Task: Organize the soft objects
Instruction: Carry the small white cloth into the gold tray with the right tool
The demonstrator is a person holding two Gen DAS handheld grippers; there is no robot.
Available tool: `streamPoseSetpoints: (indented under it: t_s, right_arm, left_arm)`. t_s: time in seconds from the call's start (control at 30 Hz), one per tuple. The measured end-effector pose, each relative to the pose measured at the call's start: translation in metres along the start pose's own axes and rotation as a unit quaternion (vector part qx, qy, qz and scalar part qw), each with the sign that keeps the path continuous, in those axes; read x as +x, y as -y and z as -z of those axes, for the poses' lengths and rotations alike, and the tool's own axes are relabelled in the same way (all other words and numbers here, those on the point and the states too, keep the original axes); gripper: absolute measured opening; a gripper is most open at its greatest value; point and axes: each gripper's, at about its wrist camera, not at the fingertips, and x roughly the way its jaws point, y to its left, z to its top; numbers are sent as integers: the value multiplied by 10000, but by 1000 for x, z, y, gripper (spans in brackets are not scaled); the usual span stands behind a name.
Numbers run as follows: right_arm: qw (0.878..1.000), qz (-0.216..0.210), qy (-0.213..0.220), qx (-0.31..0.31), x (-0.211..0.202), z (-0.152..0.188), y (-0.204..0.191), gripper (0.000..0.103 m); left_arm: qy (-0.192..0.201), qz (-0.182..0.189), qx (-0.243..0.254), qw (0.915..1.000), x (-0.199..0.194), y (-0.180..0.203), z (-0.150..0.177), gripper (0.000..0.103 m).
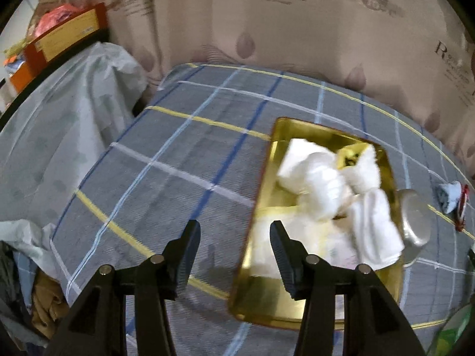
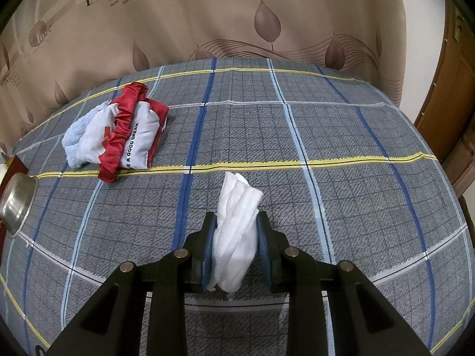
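The right gripper was seen with its jaws drawn in against a bundled white cloth, which was pinched between the blue pads. The cloth stood up out of the jaws, its upper end projecting past the fingertips above the checked bed cover. Whether its lower end touched the cover could not be told.

The left gripper was recorded with its jaws spread wide and nothing between them. It was held over the bed cover at the near left edge of a gold tray; contact with the tray could not be judged from the wrist view.

In the gold tray a heap of white soft items was noted, with a small yellow piece among them; this view was blurred and the separate pieces could not be told apart. A white towel was draped towards the tray's right rim. Just beside that rim a steel bowl lay tilted on its side.

Further along the bed, well apart from the held cloth, a small pile was observed: a light blue towel, a white printed pouch and a red ruched band laid across it. A leaf-patterned curtain was hung behind the bed.
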Motion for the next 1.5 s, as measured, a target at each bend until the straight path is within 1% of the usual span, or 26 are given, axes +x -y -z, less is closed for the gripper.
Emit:
streamPoseSetpoints:
  t_s: [0.17, 0.37, 0.47, 0.53, 0.63, 0.73, 0.83, 1.0, 1.1, 1.23, 1.37, 1.43, 1.5]
  right_arm:
    - [10000, 25, -53, -32, 0, -1, 0, 25]
    - [9993, 175, -280, -158, 3, -8, -4, 24]
    - [9990, 263, -322, -177, 4, -9, -7, 24]
    - [9990, 289, -322, -146, 3, -10, -7, 24]
    - [9988, 304, -366, -142, 1, -11, -10, 21]
    - [9984, 314, -431, -209, -2, -14, -13, 19]
    - [9981, 355, -380, -334, -10, -18, -19, 19]
    - [9990, 222, -260, -285, -29, -28, -29, 19]
    - [9992, 97, -208, -340, -40, -33, -44, 19]
    - [9984, -225, -131, -503, -56, -41, -78, 19]
    - [9933, -670, -34, -937, -69, -45, -134, 19]
    - [9893, -906, -15, -1145, -72, -45, -163, 19]
    - [9823, -1187, -17, -1448, -76, -41, -201, 19]
  left_arm:
    - [58, -69, -143, 9999, 2, -15, 11, 50]
    - [119, -116, -297, 9994, 6, -24, 14, 50]
    - [202, -175, -364, 9990, 3, -28, 14, 50]
    - [234, -128, -417, 9988, 2, -31, 14, 50]
    - [203, -71, -427, 9989, 3, -31, 14, 50]
    - [182, -108, -361, 9991, 4, -29, 15, 50]
    - [153, -114, -320, 9993, 5, -27, 15, 50]
    - [136, -84, -407, 9990, 5, -30, 16, 50]
    - [118, -85, -525, 9985, 6, -35, 15, 50]
    - [140, -149, -699, 9973, 5, -42, 16, 50]
    - [160, -226, -827, 9962, 4, -48, 16, 50]
    - [152, -239, -896, 9956, 4, -52, 16, 50]
    - [134, -253, -987, 9947, 5, -56, 15, 50]
